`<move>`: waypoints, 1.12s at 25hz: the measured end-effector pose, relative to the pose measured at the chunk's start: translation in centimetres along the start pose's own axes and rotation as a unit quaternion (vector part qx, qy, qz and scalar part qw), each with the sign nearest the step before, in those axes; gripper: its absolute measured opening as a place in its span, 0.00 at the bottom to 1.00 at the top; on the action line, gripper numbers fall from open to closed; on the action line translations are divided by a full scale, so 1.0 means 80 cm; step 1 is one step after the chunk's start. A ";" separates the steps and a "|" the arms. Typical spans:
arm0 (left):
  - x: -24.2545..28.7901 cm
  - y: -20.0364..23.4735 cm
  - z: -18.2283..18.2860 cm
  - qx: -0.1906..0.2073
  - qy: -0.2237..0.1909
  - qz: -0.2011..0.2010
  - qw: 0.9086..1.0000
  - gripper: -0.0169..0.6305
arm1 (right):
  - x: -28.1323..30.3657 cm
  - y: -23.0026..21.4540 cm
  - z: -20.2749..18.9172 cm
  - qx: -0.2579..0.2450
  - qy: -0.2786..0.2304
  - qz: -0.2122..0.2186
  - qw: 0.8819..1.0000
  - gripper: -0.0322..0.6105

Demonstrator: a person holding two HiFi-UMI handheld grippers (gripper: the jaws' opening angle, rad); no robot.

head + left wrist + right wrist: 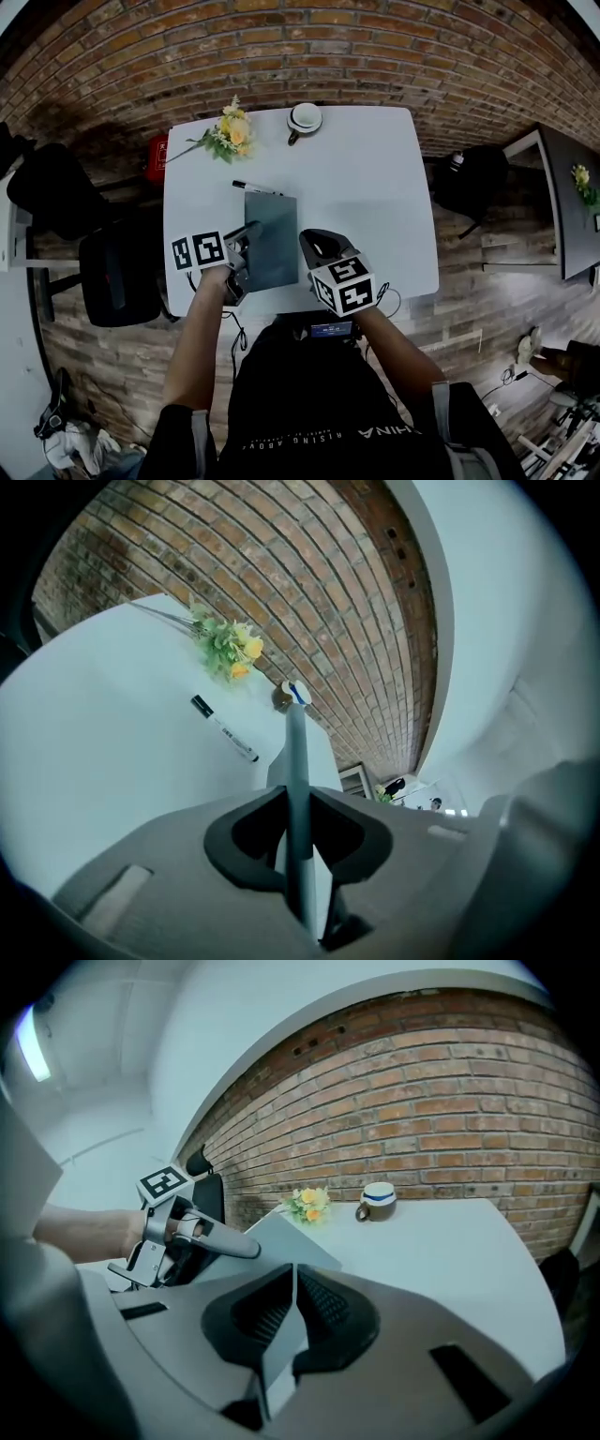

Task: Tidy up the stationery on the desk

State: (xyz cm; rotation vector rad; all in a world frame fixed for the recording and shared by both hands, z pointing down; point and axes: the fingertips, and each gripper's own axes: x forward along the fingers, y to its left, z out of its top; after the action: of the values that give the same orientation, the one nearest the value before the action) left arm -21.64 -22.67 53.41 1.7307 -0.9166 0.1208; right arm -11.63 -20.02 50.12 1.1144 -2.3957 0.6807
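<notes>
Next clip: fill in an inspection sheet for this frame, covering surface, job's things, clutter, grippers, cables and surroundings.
Surface: white table.
Job's things: grey notebook near the front edge; marker lying just beyond it.
Clutter: flowers and mug at the far edge.
Grippers: left gripper and right gripper are each shut on an edge of the notebook.
Cables: thin black cable hangs below the left gripper.
Surroundings: brick wall; black chair left of the table; wooden floor.
</notes>
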 end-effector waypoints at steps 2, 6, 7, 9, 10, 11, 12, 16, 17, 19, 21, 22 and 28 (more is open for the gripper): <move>0.014 -0.015 -0.002 -0.016 -0.004 -0.025 1.000 0.13 | -0.008 -0.017 -0.003 0.012 -0.002 -0.014 1.000 0.09; 0.050 -0.042 -0.016 -0.041 -0.001 -0.068 0.997 0.13 | -0.026 -0.050 -0.009 0.031 -0.005 -0.039 0.999 0.08; 0.060 -0.045 -0.020 -0.049 0.000 -0.076 0.996 0.13 | -0.030 -0.057 -0.010 0.034 -0.005 -0.044 0.998 0.08; 0.075 -0.048 -0.030 -0.068 0.000 -0.092 0.993 0.13 | -0.038 -0.070 -0.014 0.040 -0.005 -0.054 0.998 0.08; 0.081 -0.047 -0.034 -0.078 0.000 -0.099 0.992 0.13 | -0.042 -0.076 -0.016 0.043 -0.004 -0.057 0.997 0.08; 0.086 -0.046 -0.039 -0.088 0.000 -0.104 0.991 0.13 | -0.044 -0.081 -0.018 0.046 -0.003 -0.061 0.997 0.08; 0.090 -0.042 -0.043 -0.096 0.000 -0.106 0.990 0.13 | -0.047 -0.085 -0.020 0.049 -0.003 -0.064 0.997 0.08; 0.091 -0.020 -0.054 -0.117 -0.004 -0.093 0.989 0.13 | -0.051 -0.094 -0.024 0.055 -0.002 -0.068 0.996 0.08; 0.090 -0.015 -0.054 -0.120 -0.005 -0.091 0.989 0.13 | -0.050 -0.095 -0.025 0.056 -0.001 -0.068 0.996 0.08; 0.087 -0.007 -0.055 -0.122 -0.003 -0.087 0.989 0.13 | -0.049 -0.095 -0.026 0.057 0.001 -0.067 0.996 0.08; 0.087 0.003 -0.055 -0.121 0.000 -0.077 0.990 0.13 | -0.046 -0.094 -0.027 0.057 0.002 -0.065 0.996 0.08; 0.087 0.009 -0.056 -0.122 0.002 -0.070 0.990 0.13 | -0.044 -0.093 -0.027 0.056 0.002 -0.063 0.996 0.08; 0.089 0.034 -0.056 -0.121 0.011 -0.052 0.991 0.13 | -0.039 -0.089 -0.031 0.058 0.009 -0.060 0.996 0.08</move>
State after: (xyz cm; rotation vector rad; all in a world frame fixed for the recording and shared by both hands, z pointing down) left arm -16.81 -22.73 60.82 1.5442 -0.7886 -0.0394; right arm -3.79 -20.77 52.19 1.2813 -2.2771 0.7938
